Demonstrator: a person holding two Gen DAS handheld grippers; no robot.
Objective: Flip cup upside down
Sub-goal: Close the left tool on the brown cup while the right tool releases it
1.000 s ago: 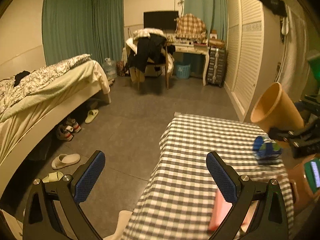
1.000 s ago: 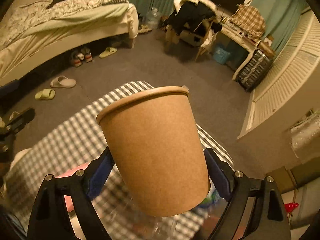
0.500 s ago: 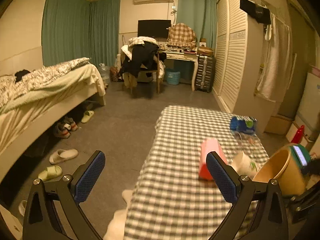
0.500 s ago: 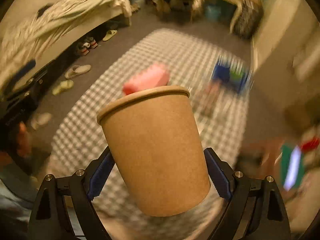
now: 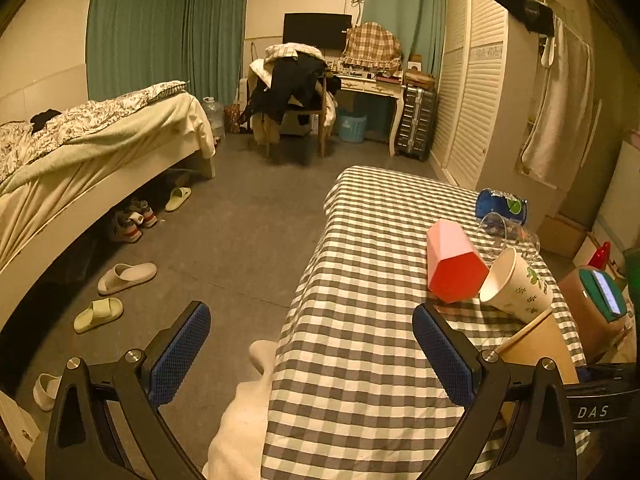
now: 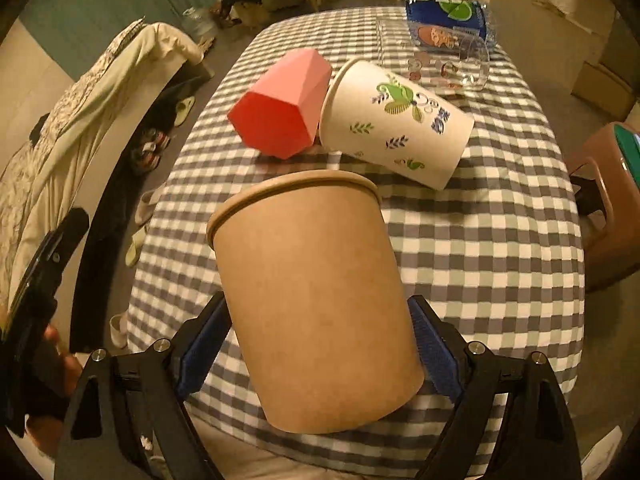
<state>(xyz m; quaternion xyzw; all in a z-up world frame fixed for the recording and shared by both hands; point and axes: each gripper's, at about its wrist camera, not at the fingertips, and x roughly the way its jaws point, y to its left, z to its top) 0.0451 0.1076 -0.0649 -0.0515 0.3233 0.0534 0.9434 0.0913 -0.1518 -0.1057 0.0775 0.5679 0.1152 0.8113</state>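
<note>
My right gripper [image 6: 316, 348] is shut on a brown paper cup [image 6: 316, 300], gripping its sides with the blue pads. The cup's rim points away from me, down toward the checked tablecloth [image 6: 480, 240], and its base faces the camera. The cup hangs above the near part of the table. In the left wrist view the same cup [image 5: 540, 344] shows at the right edge, tilted, behind my left finger. My left gripper [image 5: 312, 356] is open and empty, over the table's near left edge.
A pink faceted cup [image 6: 280, 104], a white printed paper cup [image 6: 396, 120] and a clear glass [image 6: 448, 60] lie on their sides further up the table. A blue packet [image 6: 448, 20] lies at the far end. A brown stool with a phone [image 5: 596, 304] stands right of the table.
The right gripper has swung the brown cup from pointing out over the room to pointing down at the table, nearer the fallen cups. The left gripper drew back and tilted down slightly.
</note>
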